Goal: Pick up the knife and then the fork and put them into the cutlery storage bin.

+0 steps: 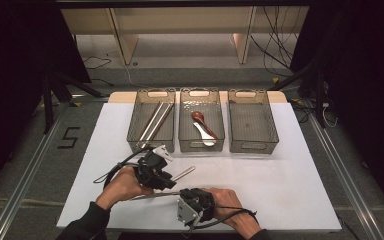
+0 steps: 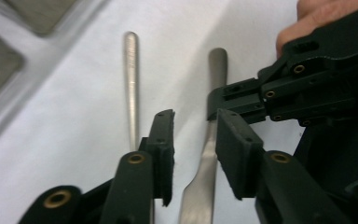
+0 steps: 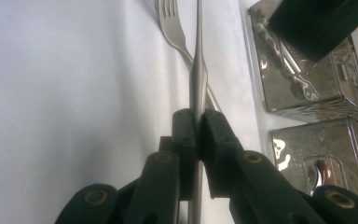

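Observation:
My right gripper (image 3: 197, 126) is shut on the thin handle of a metal utensil (image 3: 198, 70), seen edge-on just above the white table. My left gripper (image 2: 196, 135) is open; its pads stand on either side of that utensil (image 2: 216, 65) without touching it. Just beyond it, the right gripper (image 2: 219, 102) clamps the same handle. A fork (image 3: 170, 18) lies flat on the table behind, its handle (image 2: 130, 70) beside my left jaw. In the high view both grippers meet at the front middle, left gripper (image 1: 170, 184) and right gripper (image 1: 182, 193), with the fork's handle (image 1: 184, 173) pointing back right.
Three clear bins stand in a row at the back of the white sheet. The left bin (image 1: 131, 125) holds long metal sticks, the middle bin (image 1: 201, 146) holds a brown and a white spoon (image 1: 203, 127), and the right bin (image 1: 253, 120) is bare. Table edges lie beyond the sheet.

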Demonstrator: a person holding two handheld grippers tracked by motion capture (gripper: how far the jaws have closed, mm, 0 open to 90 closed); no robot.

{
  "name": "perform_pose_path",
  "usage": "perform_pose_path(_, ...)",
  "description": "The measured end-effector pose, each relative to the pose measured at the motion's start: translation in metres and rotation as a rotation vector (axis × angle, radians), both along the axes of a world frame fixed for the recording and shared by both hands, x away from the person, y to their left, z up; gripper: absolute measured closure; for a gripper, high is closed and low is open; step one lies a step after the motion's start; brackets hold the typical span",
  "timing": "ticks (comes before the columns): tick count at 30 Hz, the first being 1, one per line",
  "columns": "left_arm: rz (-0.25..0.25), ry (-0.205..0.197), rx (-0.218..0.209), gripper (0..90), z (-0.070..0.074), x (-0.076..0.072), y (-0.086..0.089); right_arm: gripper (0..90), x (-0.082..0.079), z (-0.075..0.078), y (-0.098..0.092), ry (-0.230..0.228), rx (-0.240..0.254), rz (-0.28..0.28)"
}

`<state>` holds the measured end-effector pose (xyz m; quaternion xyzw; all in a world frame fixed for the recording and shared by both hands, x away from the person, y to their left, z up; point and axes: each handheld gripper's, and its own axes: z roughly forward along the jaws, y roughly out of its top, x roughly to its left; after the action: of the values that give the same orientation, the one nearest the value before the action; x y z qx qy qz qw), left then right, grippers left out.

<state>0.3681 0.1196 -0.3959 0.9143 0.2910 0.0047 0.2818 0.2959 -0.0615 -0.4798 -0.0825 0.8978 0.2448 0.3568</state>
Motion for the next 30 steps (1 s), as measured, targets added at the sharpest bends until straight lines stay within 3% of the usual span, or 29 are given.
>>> perform_pose_path(5,0.059,-0.020,-0.049,54.4,0.011,0.004,0.018,84.6,0.001,0.001,-0.002,-0.002,-0.024,0.003)
perform_pose_path(11,0.123,-0.066,-0.116,45.0,0.022,0.008,0.037,84.7,0.007,0.009,-0.012,-0.007,-0.025,-0.056)
perform_pose_path(17,0.152,-0.087,-0.135,37.9,0.026,0.010,0.050,84.7,0.016,0.017,-0.026,-0.012,-0.014,-0.112)
perform_pose_path(23,0.192,-0.109,-0.184,28.6,0.024,0.012,0.060,84.6,0.025,0.024,-0.044,-0.020,0.001,-0.199)
perform_pose_path(30,0.220,-0.132,-0.192,24.6,0.019,0.011,0.066,84.6,0.038,0.032,-0.068,0.000,0.033,-0.317)
